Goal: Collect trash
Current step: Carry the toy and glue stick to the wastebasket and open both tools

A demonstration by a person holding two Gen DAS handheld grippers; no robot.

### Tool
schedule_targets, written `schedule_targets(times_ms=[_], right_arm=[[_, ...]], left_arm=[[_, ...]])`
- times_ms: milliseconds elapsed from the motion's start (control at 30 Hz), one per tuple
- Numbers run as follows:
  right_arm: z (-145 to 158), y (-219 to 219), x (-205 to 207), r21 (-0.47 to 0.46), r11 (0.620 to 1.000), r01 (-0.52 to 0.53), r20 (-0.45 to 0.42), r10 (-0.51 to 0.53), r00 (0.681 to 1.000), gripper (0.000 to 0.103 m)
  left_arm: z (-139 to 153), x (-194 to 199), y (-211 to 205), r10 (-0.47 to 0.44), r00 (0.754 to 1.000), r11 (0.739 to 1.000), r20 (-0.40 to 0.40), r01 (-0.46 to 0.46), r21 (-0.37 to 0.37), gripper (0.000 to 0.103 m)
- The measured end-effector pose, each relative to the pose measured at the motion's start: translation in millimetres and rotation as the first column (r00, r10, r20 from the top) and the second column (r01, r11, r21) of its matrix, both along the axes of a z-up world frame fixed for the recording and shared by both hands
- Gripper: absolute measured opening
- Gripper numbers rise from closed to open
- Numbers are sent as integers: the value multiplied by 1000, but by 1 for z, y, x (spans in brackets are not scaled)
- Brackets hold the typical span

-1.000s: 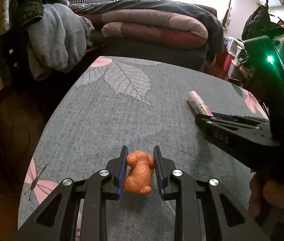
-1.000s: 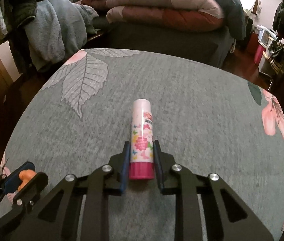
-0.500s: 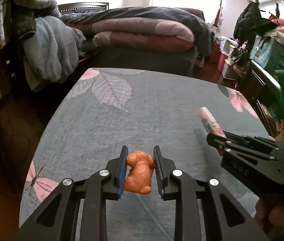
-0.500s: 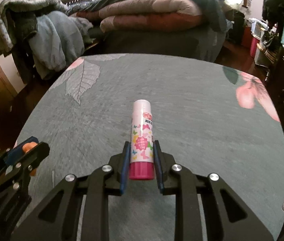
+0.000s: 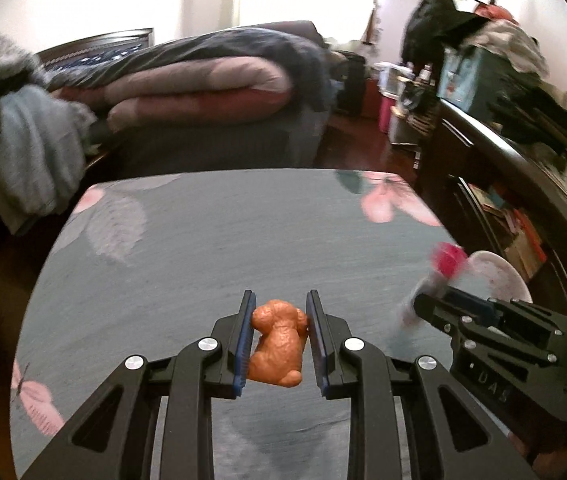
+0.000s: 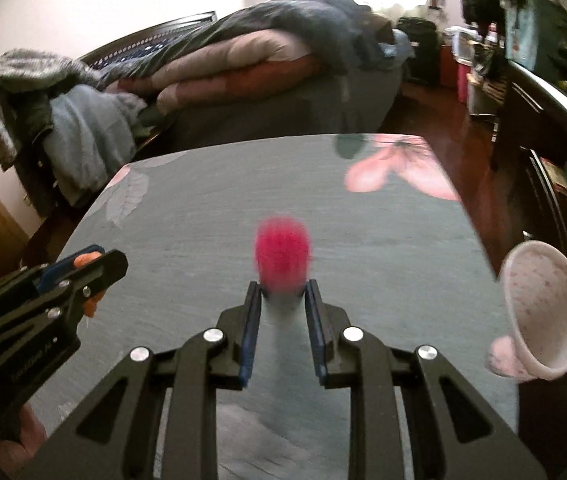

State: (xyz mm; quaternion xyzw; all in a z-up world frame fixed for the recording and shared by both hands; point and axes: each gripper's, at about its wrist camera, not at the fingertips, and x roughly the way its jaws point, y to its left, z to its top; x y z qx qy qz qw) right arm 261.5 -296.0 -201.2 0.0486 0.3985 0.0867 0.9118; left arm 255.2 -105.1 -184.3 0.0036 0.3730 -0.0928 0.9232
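I have an orange toy dog (image 5: 277,344) clamped between the jaws of my left gripper (image 5: 277,338), and a glue stick (image 6: 282,258) clamped between the jaws of my right gripper (image 6: 282,332). Both grips are as they were a second ago; what has changed is where I am carrying them.

A second ago both wrist views looked along the grey leaf-and-flower cloth on the surface (image 5: 211,252) toward the bed (image 5: 203,84), with the leaf print large in the upper left. Now the leaf has slid away to the left, the pink flower has come in at the upper right, and a pale speckled bin (image 6: 543,312) has appeared at the right edge of the right wrist view, and just behind the right gripper at the right of the left wrist view. It was in neither view a second ago.

The glue stick has also tipped: it lay pointing away from me with its white cap far, and now its pink end blurs above my jaws, so it has swung in the grip.

I judge that both pieces are picked up and I am mid-carry toward the bin. The right one is nearer it and should drop first. The swinging stick may slip before I get there.
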Motion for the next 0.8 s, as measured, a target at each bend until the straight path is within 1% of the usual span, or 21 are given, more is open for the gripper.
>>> schedule_targets(times_ms=[200, 333, 400, 433, 467, 500, 533, 633, 667, 700, 733, 800], right_arm=[[6, -51, -22, 19, 996, 87, 38, -88, 995, 23], [0, -75, -26, 18, 993, 117, 23, -118, 993, 24], [-7, -78, -24, 3, 993, 119, 6, -119, 993, 25], [-13, -77, -21, 1, 994, 107, -5, -107, 994, 28], [-18, -73, -19, 2, 996, 93, -16, -93, 996, 31], [-24, -66, -12, 6, 997, 77, -35, -77, 996, 38], [-30, -61, -7, 8, 998, 64, -50, -64, 997, 41], [-46, -44, 5, -5, 1000, 24, -87, -24, 996, 42], [-50, -39, 7, -14, 1000, 18, -92, -20, 996, 42], [-49, -36, 7, -29, 999, 17, -78, -20, 997, 35], [-49, -34, 8, -47, 999, 15, -76, -18, 997, 24], [-49, -33, 9, -24, 1000, 0, -85, -2, 996, 24]], left_arm=[[8, 2, -52, -94, 996, 996, 11, 93, 14, 26], [10, 2, -81, -141, 990, 990, 18, 141, 27, 26], [12, 2, -88, -151, 988, 988, 21, 151, 30, 26], [12, 1, -89, -151, 988, 988, 24, 151, 33, 26], [13, 2, -89, -146, 989, 989, 25, 145, 35, 26], [13, 3, -88, -139, 990, 990, 23, 138, 34, 26], [12, 3, -86, -133, 991, 991, 22, 132, 33, 26], [12, 3, -78, -105, 994, 994, 20, 104, 39, 26], [12, 3, -75, -97, 995, 995, 19, 96, 41, 26], [12, 3, -73, -88, 996, 995, 18, 87, 44, 26], [12, 4, -70, -81, 997, 996, 17, 80, 47, 26], [10, 6, -66, -68, 998, 997, 13, 67, 49, 26]])
